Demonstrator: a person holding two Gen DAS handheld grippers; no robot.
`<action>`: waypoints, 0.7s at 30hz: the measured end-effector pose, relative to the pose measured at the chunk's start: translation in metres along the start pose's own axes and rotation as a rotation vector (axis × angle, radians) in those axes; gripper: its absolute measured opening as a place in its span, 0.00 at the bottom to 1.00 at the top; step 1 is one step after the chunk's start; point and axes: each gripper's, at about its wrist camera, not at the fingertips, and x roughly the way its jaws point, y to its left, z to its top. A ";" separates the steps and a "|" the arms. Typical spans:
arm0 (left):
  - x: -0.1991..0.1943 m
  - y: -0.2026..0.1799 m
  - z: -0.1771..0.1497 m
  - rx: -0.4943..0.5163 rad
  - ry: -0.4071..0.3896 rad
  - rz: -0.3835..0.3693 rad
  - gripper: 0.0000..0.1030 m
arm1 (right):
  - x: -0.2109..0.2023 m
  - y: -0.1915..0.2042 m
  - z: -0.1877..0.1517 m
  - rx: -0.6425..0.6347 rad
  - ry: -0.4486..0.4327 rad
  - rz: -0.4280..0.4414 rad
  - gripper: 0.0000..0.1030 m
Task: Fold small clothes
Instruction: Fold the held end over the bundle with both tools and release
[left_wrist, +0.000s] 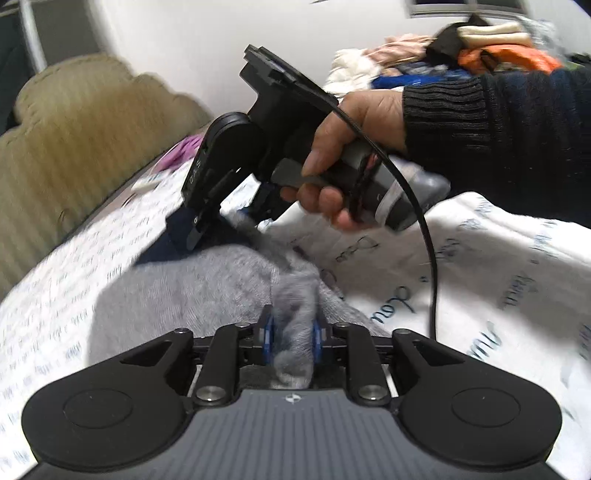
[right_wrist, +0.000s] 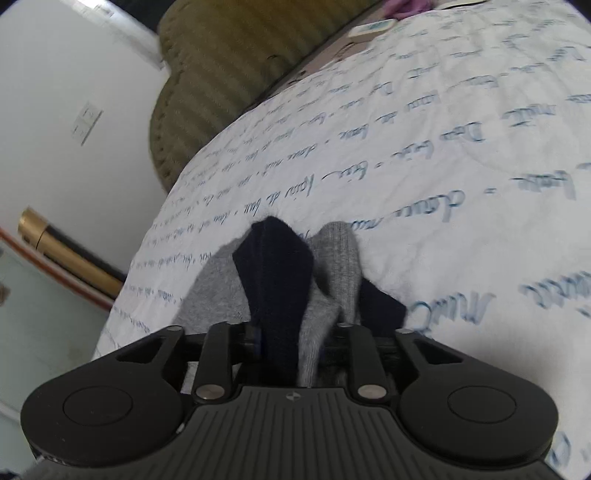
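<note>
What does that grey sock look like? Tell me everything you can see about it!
The grey sock looks soft and fuzzy, like knitted wool, with dark navy parts at one end. It lies crumpled on the white bedspread with blue writing. The left gripper has a bunched grey fold between its blue pads, and the right gripper has the navy-and-grey end between its fingers.

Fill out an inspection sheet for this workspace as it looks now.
Surface: white bedspread with blue script.
Job's things: grey sock with navy parts, bunched between both grippers.
Clutter: clothes pile at the far side; purple cloth.
Grippers: left gripper pinches grey fabric; right gripper has sock fabric between its jaws, grip unclear.
Cables: black cable hangs from the right gripper's handle.
Surroundings: olive headboard, white wall.
</note>
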 end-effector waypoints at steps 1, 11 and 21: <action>-0.015 0.010 -0.002 0.002 -0.029 -0.012 0.22 | -0.018 0.003 -0.001 0.020 -0.038 0.006 0.39; -0.071 0.060 -0.093 0.079 -0.017 0.133 0.82 | -0.131 0.027 -0.130 0.060 -0.094 0.104 0.59; -0.025 0.073 -0.088 -0.087 0.015 0.123 0.68 | -0.108 0.044 -0.151 0.082 -0.096 0.001 0.42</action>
